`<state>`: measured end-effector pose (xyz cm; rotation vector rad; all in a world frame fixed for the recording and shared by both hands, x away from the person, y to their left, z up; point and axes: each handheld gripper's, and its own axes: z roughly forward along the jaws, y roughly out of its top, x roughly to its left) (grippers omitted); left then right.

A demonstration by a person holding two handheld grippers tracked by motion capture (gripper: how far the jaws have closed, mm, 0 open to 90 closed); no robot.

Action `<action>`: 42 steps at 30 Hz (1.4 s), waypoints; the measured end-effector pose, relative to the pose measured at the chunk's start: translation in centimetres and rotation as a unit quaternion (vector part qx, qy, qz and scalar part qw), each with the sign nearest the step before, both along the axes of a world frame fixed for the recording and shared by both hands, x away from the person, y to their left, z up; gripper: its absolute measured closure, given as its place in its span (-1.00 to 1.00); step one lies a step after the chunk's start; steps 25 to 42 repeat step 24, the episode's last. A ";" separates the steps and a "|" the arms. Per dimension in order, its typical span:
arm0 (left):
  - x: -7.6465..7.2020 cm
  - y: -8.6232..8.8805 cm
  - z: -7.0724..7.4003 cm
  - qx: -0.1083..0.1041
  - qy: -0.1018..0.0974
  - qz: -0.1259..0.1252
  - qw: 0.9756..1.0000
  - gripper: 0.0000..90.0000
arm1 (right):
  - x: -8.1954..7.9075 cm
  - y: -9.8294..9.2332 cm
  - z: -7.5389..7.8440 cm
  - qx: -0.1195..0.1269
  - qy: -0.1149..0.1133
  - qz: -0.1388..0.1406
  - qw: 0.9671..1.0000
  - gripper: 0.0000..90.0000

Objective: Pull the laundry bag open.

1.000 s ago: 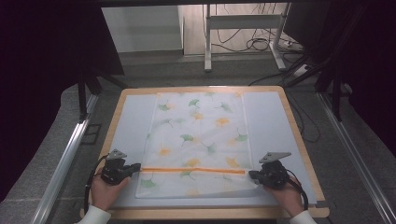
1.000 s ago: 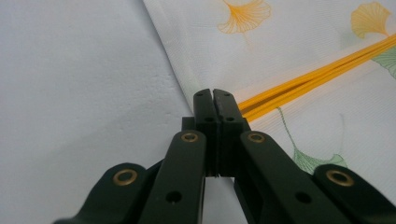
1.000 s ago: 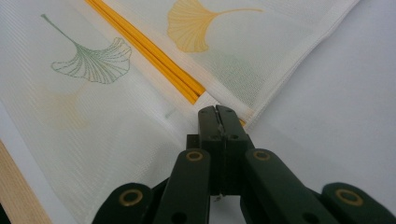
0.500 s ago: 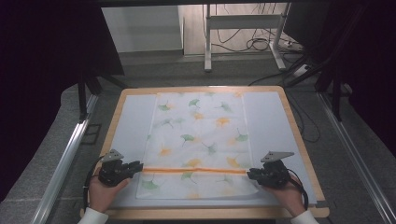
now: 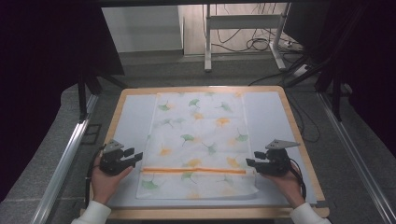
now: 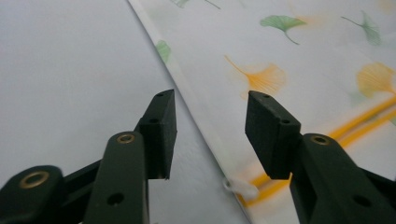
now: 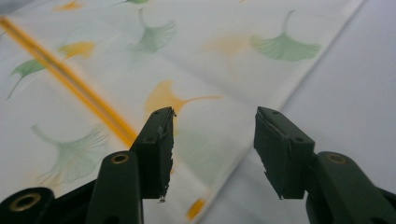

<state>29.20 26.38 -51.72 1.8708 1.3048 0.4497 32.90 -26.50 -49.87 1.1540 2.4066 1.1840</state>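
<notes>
A white cloth printed with green and orange ginkgo leaves lies flat on the pale mat, an orange stripe running across its near part. My left gripper sits just off the cloth's left edge, its jaws open after just opening, with nothing pressed between them. At the cloth's right edge my right gripper also stands open, its jaws having just been opening over the cloth. A small white tag shows at the stripe's left end.
The pale mat rests on a wooden-rimmed table. Metal rails run along both sides. A white stand and cables sit on the floor beyond the far edge.
Both grippers have opened and pulled outward off the ends of the orange stripe, letting go of the cloth. The cloth lies flat where it was.
</notes>
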 end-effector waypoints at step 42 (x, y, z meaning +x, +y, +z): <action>0.4 0.4 -1.0 0.000 0.019 -0.002 1.000 0.04 | 1.1 -2.4 -0.6 -0.018 -0.029 -0.025 0.999 -0.11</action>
